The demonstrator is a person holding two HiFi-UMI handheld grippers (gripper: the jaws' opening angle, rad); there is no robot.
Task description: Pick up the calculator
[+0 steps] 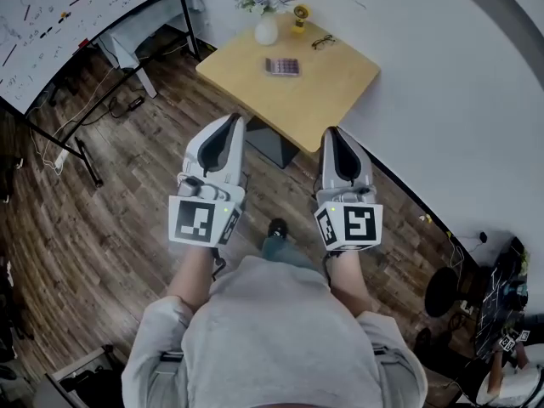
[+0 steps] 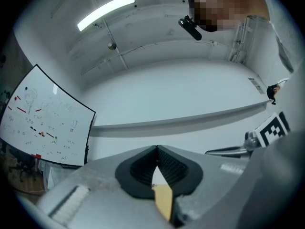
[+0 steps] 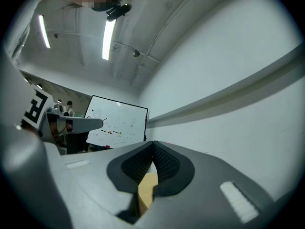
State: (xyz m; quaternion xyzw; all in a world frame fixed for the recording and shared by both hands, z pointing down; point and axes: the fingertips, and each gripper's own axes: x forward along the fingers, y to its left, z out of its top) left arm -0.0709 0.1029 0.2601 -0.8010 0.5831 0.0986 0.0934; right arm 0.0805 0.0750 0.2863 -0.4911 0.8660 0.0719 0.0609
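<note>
Office-like workroom: scribbled whiteboard (image 1: 59, 24), loose floor cables (image 1: 85, 117), ceiling strip light (image 2: 106, 11), small wooden table (image 1: 331, 92).

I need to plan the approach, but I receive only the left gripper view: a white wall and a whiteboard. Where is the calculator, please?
Observer: In the head view, the small grey rectangular calculator lies flat on the light square wooden table, ahead of both tools.
Operator: Does anything stand close to it?
Observer: A white vase with flowers stands behind it, near the table's far corner, not touching it.
Operator: And the other tool?
Observer: The right tool is shut and holds nothing. It is beside the left tool, and neither has reached the calculator.
</note>
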